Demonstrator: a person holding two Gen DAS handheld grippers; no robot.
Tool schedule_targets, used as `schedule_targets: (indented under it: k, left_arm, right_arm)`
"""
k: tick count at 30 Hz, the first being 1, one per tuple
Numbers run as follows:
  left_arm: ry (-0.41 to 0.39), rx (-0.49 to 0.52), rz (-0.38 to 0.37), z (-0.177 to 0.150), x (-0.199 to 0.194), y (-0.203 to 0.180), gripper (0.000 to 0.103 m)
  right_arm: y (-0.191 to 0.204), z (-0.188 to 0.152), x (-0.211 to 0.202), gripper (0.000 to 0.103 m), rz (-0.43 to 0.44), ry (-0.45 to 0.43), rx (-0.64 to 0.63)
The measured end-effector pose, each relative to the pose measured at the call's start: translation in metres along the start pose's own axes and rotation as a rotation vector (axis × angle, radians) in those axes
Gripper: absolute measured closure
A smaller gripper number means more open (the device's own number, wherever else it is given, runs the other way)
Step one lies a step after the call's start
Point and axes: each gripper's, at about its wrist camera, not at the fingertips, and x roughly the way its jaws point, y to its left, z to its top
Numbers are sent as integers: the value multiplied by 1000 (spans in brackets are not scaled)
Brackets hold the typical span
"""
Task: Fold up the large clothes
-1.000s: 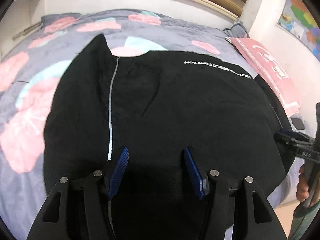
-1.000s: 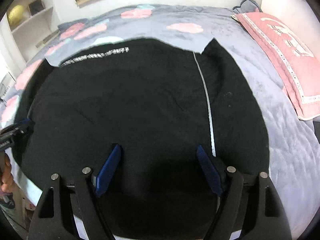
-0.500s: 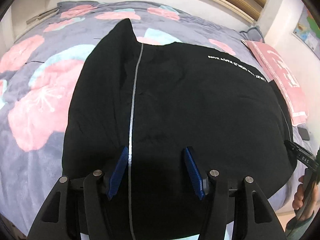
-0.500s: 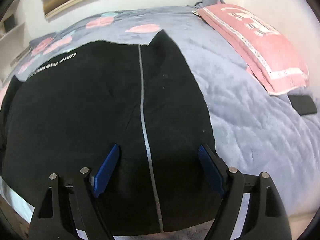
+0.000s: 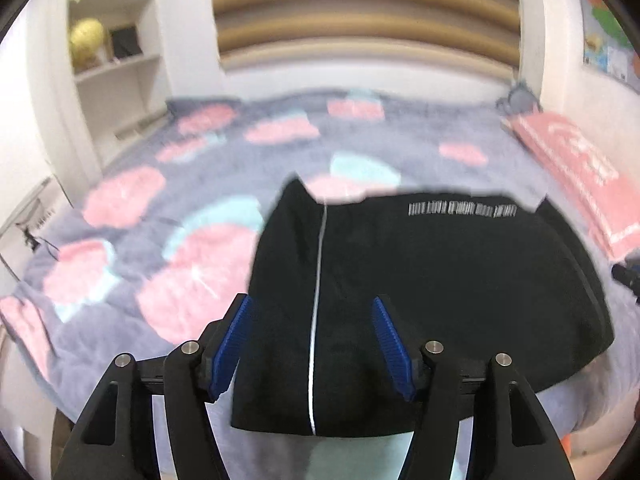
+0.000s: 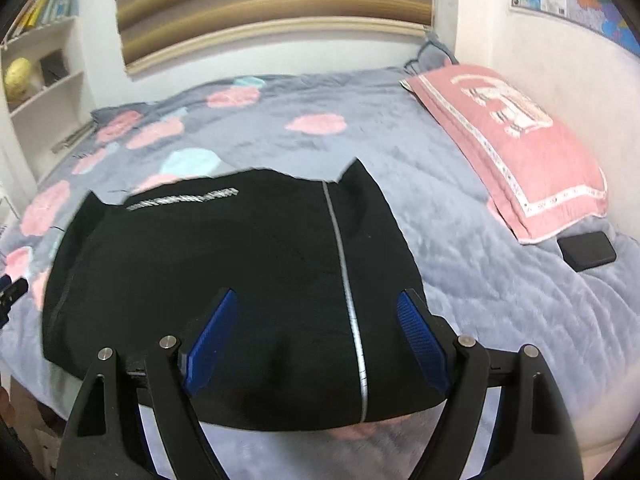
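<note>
A black garment (image 5: 432,280) with white lettering and a thin white stripe lies folded flat on the bed; it also shows in the right wrist view (image 6: 224,264). My left gripper (image 5: 312,344) is open and empty, held above the garment's near left part, its blue pads either side of the stripe. My right gripper (image 6: 316,340) is open and empty above the garment's near right part. The tip of the right gripper shows at the right edge of the left wrist view (image 5: 626,276).
The bed has a grey quilt (image 6: 460,248) with pink and teal flowers. A pink pillow (image 6: 508,140) lies at the right by the wall, with a black phone (image 6: 586,250) below it. White shelves (image 5: 116,60) stand at the left.
Both grippers have pulled back and risen from the garment, so more of the bed and room shows. Both stay open. The garment lies as before.
</note>
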Motion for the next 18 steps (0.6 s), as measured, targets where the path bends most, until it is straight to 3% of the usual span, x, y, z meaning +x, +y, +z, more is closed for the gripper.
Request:
schedule_targets:
  k: [8, 15, 18]
  left_arm:
    - [-175, -37, -27, 26, -74, 9, 38]
    - [-234, -69, -73, 30, -113, 9, 29]
    - [-255, -60, -57, 29, -121, 3, 29]
  right_arm:
    - [16, 15, -57, 12, 38, -86, -22]
    - [30, 28, -104, 9, 52, -168, -42]
    - [38, 29, -115, 8, 60, -185, -56]
